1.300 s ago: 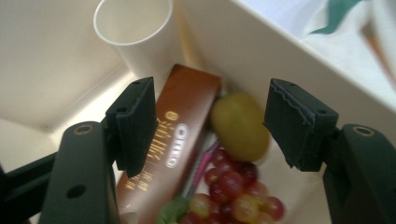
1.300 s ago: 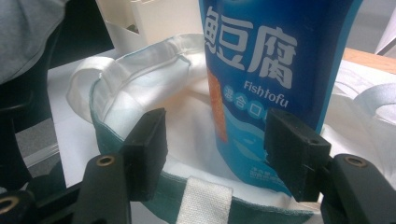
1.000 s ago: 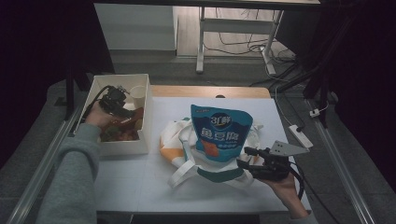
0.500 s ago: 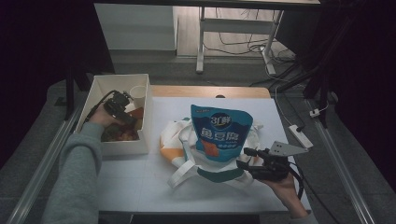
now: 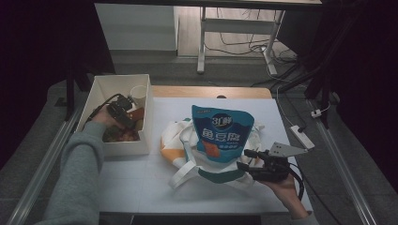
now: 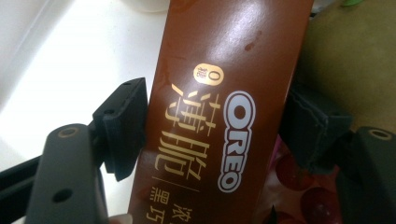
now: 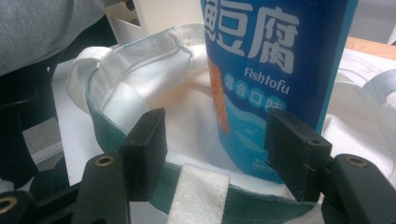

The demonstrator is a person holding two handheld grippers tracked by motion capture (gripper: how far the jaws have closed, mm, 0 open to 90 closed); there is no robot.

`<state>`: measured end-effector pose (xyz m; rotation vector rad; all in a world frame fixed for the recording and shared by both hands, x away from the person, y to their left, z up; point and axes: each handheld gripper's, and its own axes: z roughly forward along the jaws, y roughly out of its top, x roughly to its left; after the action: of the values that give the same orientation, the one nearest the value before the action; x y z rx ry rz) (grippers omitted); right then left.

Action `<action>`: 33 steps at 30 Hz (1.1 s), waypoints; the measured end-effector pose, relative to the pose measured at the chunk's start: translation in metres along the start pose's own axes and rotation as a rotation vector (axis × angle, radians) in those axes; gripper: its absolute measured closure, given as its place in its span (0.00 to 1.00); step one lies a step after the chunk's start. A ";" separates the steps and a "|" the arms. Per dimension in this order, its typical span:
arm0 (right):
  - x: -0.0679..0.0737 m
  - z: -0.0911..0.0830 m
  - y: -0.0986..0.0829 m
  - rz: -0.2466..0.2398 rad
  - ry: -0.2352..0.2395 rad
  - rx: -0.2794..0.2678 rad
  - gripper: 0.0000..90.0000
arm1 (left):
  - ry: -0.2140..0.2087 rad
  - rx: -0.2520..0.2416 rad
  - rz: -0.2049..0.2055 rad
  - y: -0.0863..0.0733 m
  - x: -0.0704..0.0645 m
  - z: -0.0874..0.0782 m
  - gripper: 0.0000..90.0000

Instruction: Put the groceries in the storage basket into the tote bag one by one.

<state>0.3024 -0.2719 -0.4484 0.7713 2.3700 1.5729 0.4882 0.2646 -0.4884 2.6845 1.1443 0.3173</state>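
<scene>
Paper cup (image 5: 139,95), power strip (image 5: 300,136), desk legs (image 5: 202,42)

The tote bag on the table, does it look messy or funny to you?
A bit. The tote bag lies crumpled on the table, one strap trailing loose at the front, and the blue Fishtofu pouch sticks well out of its mouth, not tucked in. Nothing looks spilled or torn.

Your high view looks forward and down over the whole surface (image 5: 141,183) from far off. Your left gripper view sits close on a brown box (image 6: 224,112). Your right gripper view faces the blue pouch (image 7: 275,70) closely, which the high view shares.
</scene>
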 end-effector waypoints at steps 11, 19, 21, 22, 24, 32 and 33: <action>0.000 -0.002 0.000 -0.001 -0.003 -0.007 0.43 | 0.023 -0.042 0.076 -0.002 -0.005 -0.012 0.42; 0.000 -0.003 0.000 0.001 -0.006 -0.014 0.43 | 0.075 -0.132 0.075 -0.008 -0.009 -0.041 0.42; 0.001 -0.003 0.001 0.000 -0.006 -0.017 0.43 | 0.072 -0.180 0.061 -0.013 -0.007 -0.053 0.42; 0.001 -0.003 0.001 -0.001 -0.005 -0.017 0.43 | 0.075 -0.203 0.056 -0.015 -0.007 -0.058 0.42; 0.002 -0.002 0.001 -0.004 -0.005 -0.017 0.43 | 0.082 -0.239 0.046 -0.019 -0.008 -0.069 0.42; 0.002 -0.002 0.002 -0.003 -0.011 -0.019 0.43 | 0.143 -0.343 0.052 -0.028 -0.016 -0.107 0.42; 0.002 -0.002 0.002 -0.003 -0.012 -0.020 0.43 | 0.140 -0.364 0.049 -0.030 -0.017 -0.111 0.42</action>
<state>0.3003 -0.2723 -0.4455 0.7700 2.3420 1.5843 0.4257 0.2841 -0.3922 2.4015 0.9480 0.6621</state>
